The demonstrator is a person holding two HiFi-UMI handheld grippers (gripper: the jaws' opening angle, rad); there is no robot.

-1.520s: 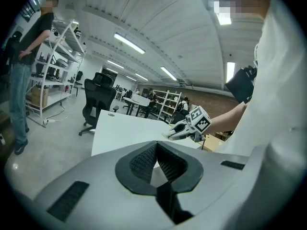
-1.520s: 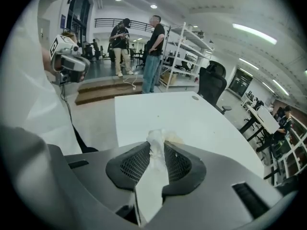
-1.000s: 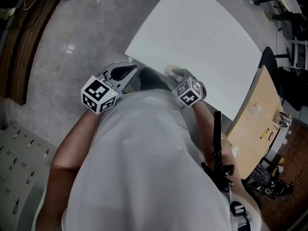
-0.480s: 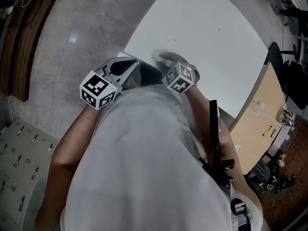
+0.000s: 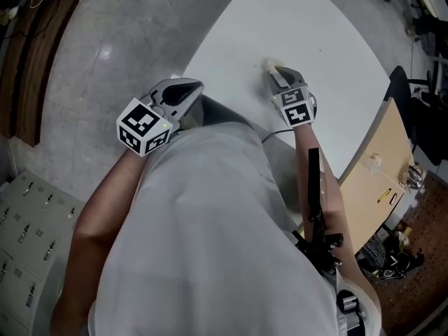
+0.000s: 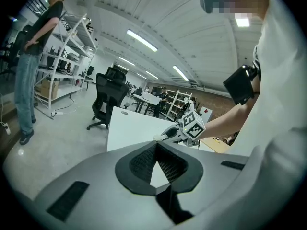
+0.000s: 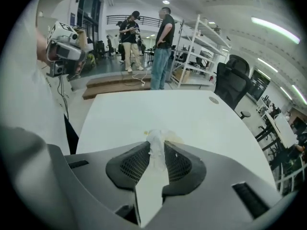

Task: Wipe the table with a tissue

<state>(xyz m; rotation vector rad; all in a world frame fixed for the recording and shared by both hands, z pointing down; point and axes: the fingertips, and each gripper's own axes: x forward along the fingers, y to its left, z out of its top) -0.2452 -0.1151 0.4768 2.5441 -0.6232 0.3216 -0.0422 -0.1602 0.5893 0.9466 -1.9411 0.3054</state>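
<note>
Wiping under way, by the look of it, and likely not finished. Nearest, at the near left corner of the surface [image 5: 315,40]: left hand-held gripper [image 5: 192,88], jaws closed tip to tip on nothing, idle. Farther in: right hand-held gripper [image 5: 274,72], clenched on the crumpled tissue [image 5: 269,64], its tip apparently down against the white top. Just beyond the tissue, a faint yellowish smear [image 7: 173,138], probably yet to be cleared. Far half bare; impossible to say whether wiped. Compared with a second ago: left hand-held gripper much where it was; right one, tissue with it, swept from the near edge rightward and deeper onto the surface.
</note>
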